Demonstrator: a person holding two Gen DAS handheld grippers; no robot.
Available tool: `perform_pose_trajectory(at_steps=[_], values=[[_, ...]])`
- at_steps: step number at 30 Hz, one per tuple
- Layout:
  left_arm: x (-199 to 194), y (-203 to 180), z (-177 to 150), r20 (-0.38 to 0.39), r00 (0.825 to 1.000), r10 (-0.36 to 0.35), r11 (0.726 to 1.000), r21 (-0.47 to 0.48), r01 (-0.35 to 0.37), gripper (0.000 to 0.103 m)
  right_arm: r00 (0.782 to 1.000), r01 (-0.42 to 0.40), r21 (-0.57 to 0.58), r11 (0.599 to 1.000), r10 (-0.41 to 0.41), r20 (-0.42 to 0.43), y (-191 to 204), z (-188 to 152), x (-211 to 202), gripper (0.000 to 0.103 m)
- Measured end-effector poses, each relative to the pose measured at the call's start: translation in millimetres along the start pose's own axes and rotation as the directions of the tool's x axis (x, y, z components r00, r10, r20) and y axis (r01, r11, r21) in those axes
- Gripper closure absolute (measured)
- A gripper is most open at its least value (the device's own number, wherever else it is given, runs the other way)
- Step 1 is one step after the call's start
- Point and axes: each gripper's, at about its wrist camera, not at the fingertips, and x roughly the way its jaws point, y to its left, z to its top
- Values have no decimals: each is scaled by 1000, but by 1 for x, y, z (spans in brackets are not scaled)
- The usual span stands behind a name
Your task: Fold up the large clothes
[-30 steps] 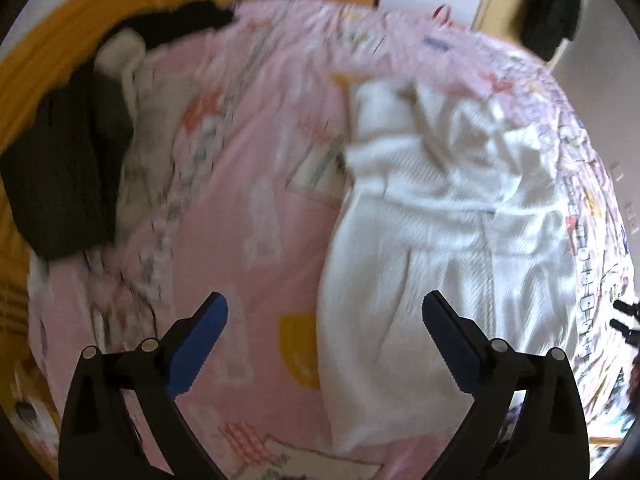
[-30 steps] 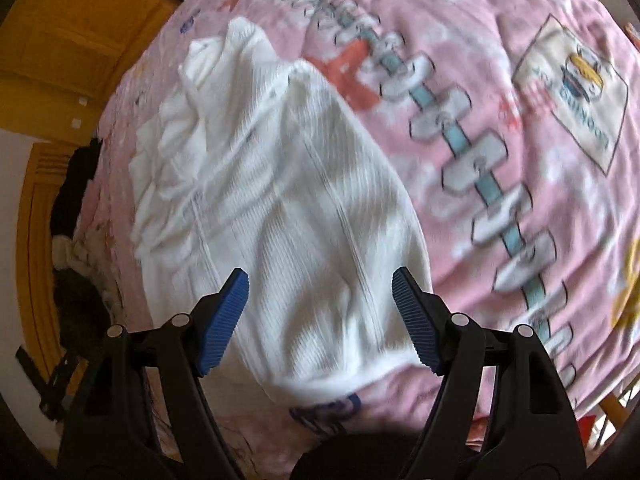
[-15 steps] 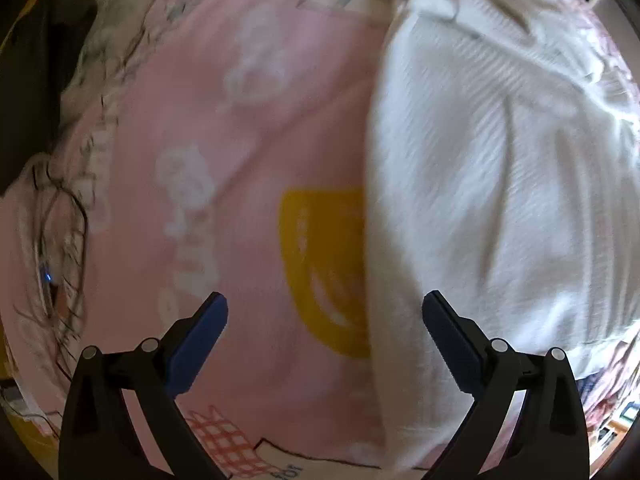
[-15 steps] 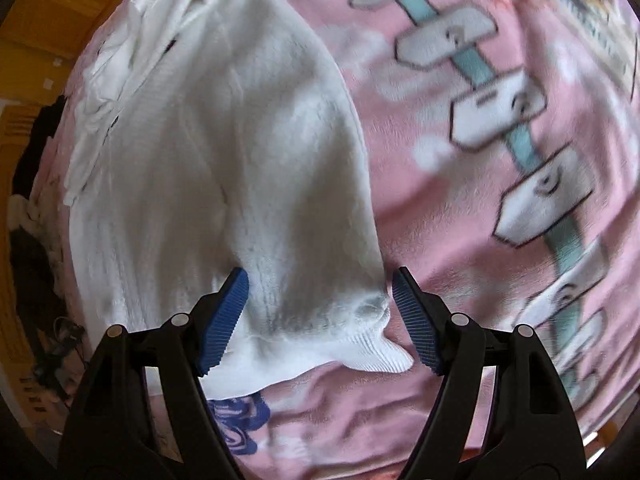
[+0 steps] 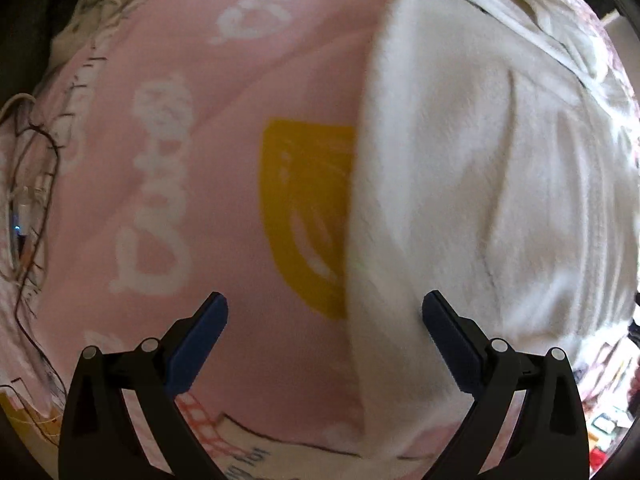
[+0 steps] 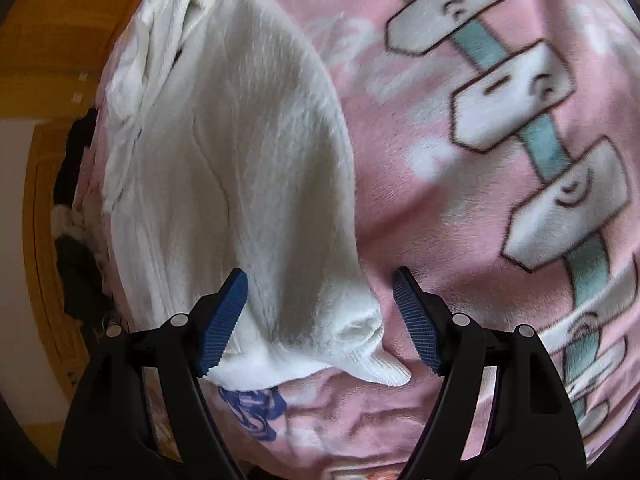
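A white knitted garment (image 5: 472, 184) lies spread on a pink patterned blanket (image 5: 192, 208). My left gripper (image 5: 325, 344) is open and low over the blanket, with the garment's long left edge running between its blue pads (image 5: 448, 340). In the right wrist view the same garment (image 6: 240, 168) lies lengthwise, its ribbed hem corner (image 6: 360, 340) between my right gripper's pads. My right gripper (image 6: 320, 320) is open, close above that corner.
A yellow print (image 5: 308, 216) on the blanket lies beside the garment's edge. Cables (image 5: 28, 200) lie at the blanket's left side. Dark clothes (image 6: 76, 240) are piled at the far end by a wooden bed frame (image 6: 44, 216).
Both grippers have dropped and moved in toward the garment's near hem. The left now straddles its left edge, the right its hem corner. Both stay open.
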Motion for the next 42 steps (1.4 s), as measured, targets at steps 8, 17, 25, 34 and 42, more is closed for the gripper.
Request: perform_pose_trajectory(at_steps=[8,17,25,34,42], values=[[-3,-27,-11,-15,995,-101,993,65,102,8,997,-36,-78,996,30,-75,9,-14,19,22],[24,-41,-20,-110,985,-133,983,111,145,27,993,-104,-14,994,103,-64,1,-19,36,16],[2,-74,-17,-79,989,-122,977,168,134,91,1000,2,-114,993,-2,2,24,-36,23,76],[-88,-109,-13,57,975,-216,960,196,201,96,989,-64,-132,989,80,124,92,-42,-28,87],[-185,-78,46,139,958,-252,952,214,219,97,957,-134,-140,981,165,240,183,19,-112,88]])
